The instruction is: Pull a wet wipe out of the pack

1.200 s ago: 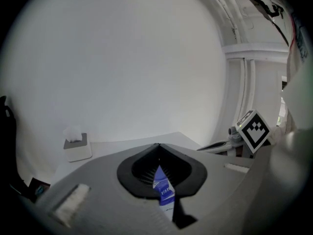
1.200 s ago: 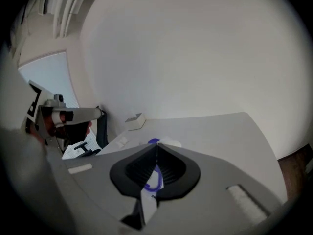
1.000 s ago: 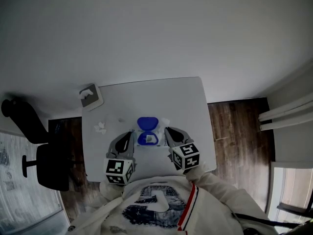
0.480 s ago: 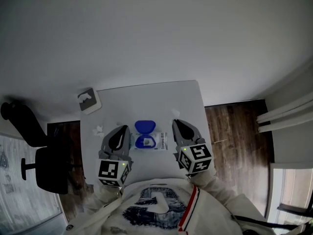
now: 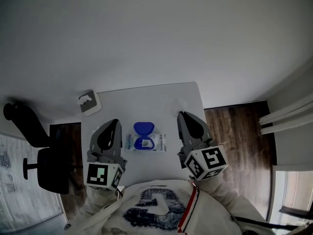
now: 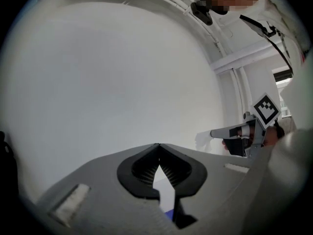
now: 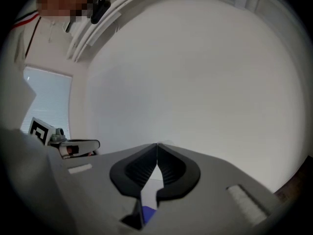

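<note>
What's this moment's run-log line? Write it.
left gripper shut, empty | right gripper shut on wet wipe | pack on table, lid open

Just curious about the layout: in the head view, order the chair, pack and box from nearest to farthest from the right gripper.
1. Pack, on the table, just left of the right gripper, which is shut on a wipe.
2. Box, at the table's far left corner.
3. Chair, beyond the table's left edge.
</note>
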The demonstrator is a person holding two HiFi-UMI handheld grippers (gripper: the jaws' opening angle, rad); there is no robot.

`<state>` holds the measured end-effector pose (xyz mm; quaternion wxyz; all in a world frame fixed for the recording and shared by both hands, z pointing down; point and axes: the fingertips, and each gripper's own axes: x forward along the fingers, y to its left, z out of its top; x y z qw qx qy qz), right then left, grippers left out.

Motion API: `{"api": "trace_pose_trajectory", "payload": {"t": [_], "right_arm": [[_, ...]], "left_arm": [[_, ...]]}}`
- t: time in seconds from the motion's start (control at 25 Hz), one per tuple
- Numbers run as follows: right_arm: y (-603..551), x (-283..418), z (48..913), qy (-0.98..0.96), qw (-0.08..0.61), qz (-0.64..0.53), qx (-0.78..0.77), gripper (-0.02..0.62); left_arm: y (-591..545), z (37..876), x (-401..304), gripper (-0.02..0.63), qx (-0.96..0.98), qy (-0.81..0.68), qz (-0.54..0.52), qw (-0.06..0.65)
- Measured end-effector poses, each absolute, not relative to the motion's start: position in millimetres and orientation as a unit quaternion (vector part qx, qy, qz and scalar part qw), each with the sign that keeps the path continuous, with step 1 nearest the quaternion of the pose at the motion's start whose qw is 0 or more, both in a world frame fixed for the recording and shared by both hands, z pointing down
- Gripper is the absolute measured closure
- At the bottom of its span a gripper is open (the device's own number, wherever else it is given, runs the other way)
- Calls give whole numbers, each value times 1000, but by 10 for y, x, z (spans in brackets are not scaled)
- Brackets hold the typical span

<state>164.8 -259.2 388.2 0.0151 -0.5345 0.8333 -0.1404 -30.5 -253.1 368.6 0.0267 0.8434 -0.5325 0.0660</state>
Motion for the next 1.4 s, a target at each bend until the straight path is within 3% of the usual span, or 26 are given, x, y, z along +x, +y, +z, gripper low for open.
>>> {"api": "trace_pose_trajectory", "payload": {"t": [0.92,1.4], "right_arm": [[-1938,1683,3873,842,22,-133,-522,589],[-732,1170,3762,812,18,-105,-574,589]], "left_arm": [[-1829,3482,-200,601,837,-544,61,9],[-640,3538,-997,601,844,-535,30,20]]}}
